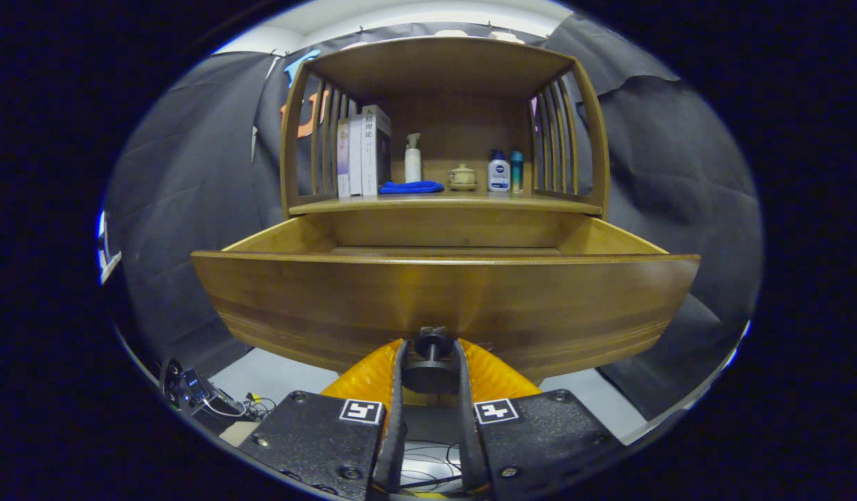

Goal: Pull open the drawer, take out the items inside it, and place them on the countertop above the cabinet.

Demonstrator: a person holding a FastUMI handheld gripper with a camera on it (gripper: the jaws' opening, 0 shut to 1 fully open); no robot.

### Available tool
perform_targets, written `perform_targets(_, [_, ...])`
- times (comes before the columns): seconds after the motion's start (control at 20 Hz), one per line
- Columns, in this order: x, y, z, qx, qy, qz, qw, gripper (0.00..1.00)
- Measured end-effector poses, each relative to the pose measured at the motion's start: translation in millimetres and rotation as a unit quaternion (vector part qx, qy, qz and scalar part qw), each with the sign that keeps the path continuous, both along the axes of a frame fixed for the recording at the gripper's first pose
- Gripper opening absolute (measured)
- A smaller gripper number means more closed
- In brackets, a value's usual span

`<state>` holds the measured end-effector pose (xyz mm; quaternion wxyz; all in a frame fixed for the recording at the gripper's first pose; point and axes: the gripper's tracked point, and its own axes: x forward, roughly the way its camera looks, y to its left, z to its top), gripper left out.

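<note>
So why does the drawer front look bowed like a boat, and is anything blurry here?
In the gripper view the fisheye lens bends the straight drawer front into a curve. The shelf items and books look fairly sharp. A soft sheen lies on the wood. The gripper, its fingers closed on the drawer knob, is close and a little soft.

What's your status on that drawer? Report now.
Claw shut on the drawer knob. Drawer pulled out below the countertop; its contents hidden behind the front panel. Nothing blocking the pull.
</note>
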<state>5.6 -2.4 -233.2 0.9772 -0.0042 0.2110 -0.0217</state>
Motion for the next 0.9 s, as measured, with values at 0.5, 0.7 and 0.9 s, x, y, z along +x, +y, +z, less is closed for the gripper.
perform_targets(0.5, [-8,5,22,0.024,0.016,0.021,0.999,0.45])
perform_targets(0.7, [-19,31,71,0.03,-0.016,0.084,0.996,0.55])
perform_targets(0.9, [-12,44,105,0.023,-0.008,0.12,0.993,0.85])
